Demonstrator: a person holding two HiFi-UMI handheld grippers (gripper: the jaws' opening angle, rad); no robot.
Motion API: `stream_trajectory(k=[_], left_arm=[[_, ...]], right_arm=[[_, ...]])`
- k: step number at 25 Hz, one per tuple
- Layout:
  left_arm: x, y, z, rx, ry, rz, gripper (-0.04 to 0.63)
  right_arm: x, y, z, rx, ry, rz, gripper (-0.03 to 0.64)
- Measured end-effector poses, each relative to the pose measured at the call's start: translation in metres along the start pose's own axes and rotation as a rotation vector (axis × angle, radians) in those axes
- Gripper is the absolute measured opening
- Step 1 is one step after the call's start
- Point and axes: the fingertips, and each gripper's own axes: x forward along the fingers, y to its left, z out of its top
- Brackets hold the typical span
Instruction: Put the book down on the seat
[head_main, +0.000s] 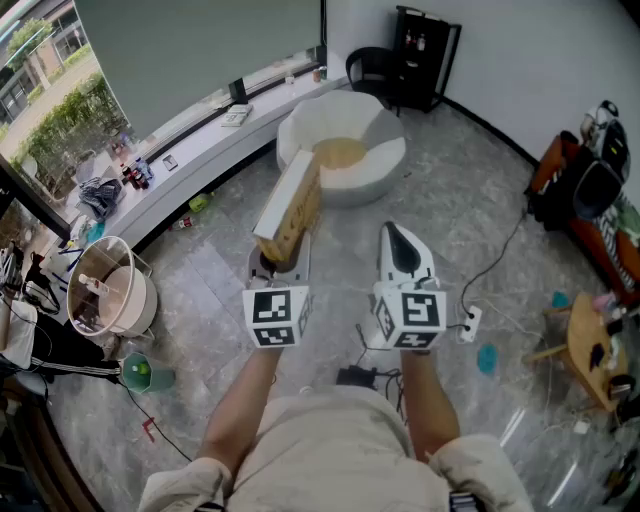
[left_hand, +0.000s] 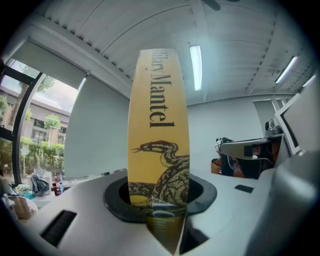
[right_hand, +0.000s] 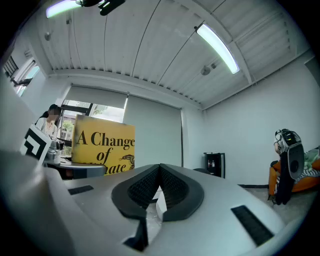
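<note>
At the floor's left edge a white pail (head_main: 110, 290) stands by the window ledge (head_main: 200, 150). Our left tongs (left_hand: 160, 204) grip the book (left_hand: 159, 125) by its lower end. It stands upright between the jaws with its yellow spine toward the camera, a snake printed on it. The book is in the air, not on the seat (head_main: 380, 150), which sits on the floor ahead of us near the ledge's far end. In the head view the book's top overlaps the seat's near rim. A tan cushion (head_main: 340, 152) lies in the seat. Our right tongs (right_hand: 159, 186) are closed on nothing, just right of the book.
</note>
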Motion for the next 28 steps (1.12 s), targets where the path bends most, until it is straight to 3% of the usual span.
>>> stream_trajectory(k=[13,28], left_arm=[[0.02,-0.008,0.003,-0.004,-0.004,0.029,0.155],[0.09,-0.068,0.0,0.002,0.011,0.039,0.155]], right_arm=[[0.004,-0.031,-0.005,-0.005,0.013,-0.007,0.003],[0.03,-0.121,-0.023,0.037,0.019,0.0,0.003]])
